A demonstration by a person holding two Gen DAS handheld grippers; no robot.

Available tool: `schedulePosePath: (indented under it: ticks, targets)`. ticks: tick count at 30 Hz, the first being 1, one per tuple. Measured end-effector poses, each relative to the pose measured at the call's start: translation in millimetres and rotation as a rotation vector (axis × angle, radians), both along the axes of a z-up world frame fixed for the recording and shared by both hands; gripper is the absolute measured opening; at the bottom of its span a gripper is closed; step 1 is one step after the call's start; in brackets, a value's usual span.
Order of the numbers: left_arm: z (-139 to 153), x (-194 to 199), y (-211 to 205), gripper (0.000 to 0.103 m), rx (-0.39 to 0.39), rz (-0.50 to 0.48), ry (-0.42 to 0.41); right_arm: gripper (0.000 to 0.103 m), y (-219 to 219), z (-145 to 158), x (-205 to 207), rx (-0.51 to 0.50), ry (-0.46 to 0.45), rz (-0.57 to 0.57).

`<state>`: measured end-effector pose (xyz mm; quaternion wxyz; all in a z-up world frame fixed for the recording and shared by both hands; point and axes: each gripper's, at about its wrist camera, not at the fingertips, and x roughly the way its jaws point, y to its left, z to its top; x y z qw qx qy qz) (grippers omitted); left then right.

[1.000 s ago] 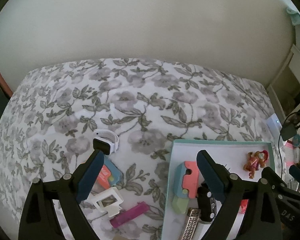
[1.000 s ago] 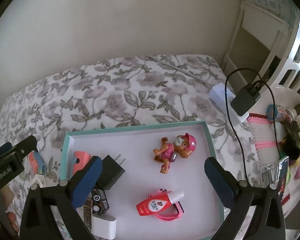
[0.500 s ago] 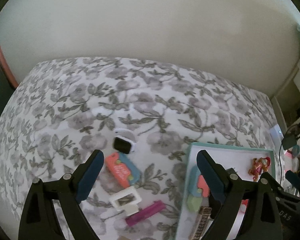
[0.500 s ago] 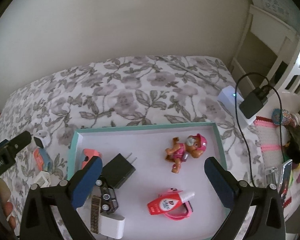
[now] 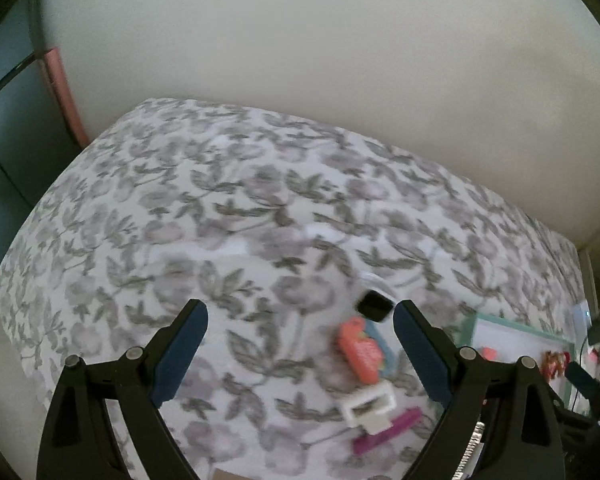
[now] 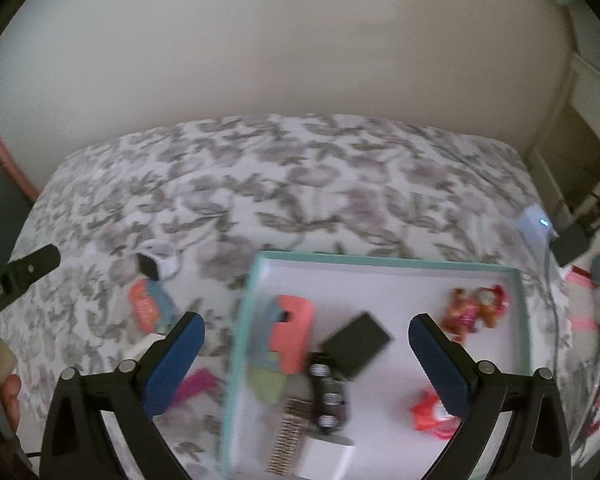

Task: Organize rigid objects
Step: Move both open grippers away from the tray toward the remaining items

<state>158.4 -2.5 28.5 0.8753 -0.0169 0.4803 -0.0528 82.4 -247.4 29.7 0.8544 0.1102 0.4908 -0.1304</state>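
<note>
A teal-rimmed white tray (image 6: 256, 280) lies on the floral bedspread and holds a black charger (image 6: 356, 342), a coral and green toy (image 6: 290, 336), a pup figure (image 6: 476, 312), a red bottle (image 6: 430, 414) and other small items. Left of the tray lie a white smartwatch (image 5: 374, 306), an orange and blue toy (image 5: 360, 350), a white frame piece (image 5: 370, 404) and a magenta stick (image 5: 386, 430). My left gripper (image 5: 300, 352) is open and empty above the bedspread, left of these items. My right gripper (image 6: 306, 364) is open and empty over the tray.
The floral bedspread (image 5: 220, 220) runs back to a plain wall. A white power adapter (image 6: 534, 226) with a black plug and cable lies at the bed's right edge, next to white furniture. A dark panel with a pink edge (image 5: 66, 92) stands at the left.
Both views have swung left. The loose items now sit right of centre between my left fingers, and the tray has shifted right in the right wrist view. Both grippers stay open.
</note>
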Motion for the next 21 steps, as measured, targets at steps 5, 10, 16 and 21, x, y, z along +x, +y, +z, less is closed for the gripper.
schedulePosePath:
  ticks: [5, 10, 16, 21]
  targets:
    - [-6.7, 11.6, 24.5, 0.094, 0.006, 0.043, 0.014, 0.103, 28.4, -4.9, 16.7, 0.034, -0.023, 0.047]
    - [-28.0, 23.1, 26.4, 0.094, 0.005, 0.034, 0.075, 0.103, 45.7, -17.1, 30.9, 0.047, -0.013, 0.074]
    - [-59.6, 34.2, 11.6, 0.094, -0.015, 0.004, 0.162, 0.103, 56.3, -41.6, 51.6, 0.035, 0.025, 0.103]
    - [-72.3, 39.3, -6.0, 0.094, -0.050, -0.020, 0.187, 0.103, 57.7, -57.8, 64.8, 0.015, 0.051, 0.116]
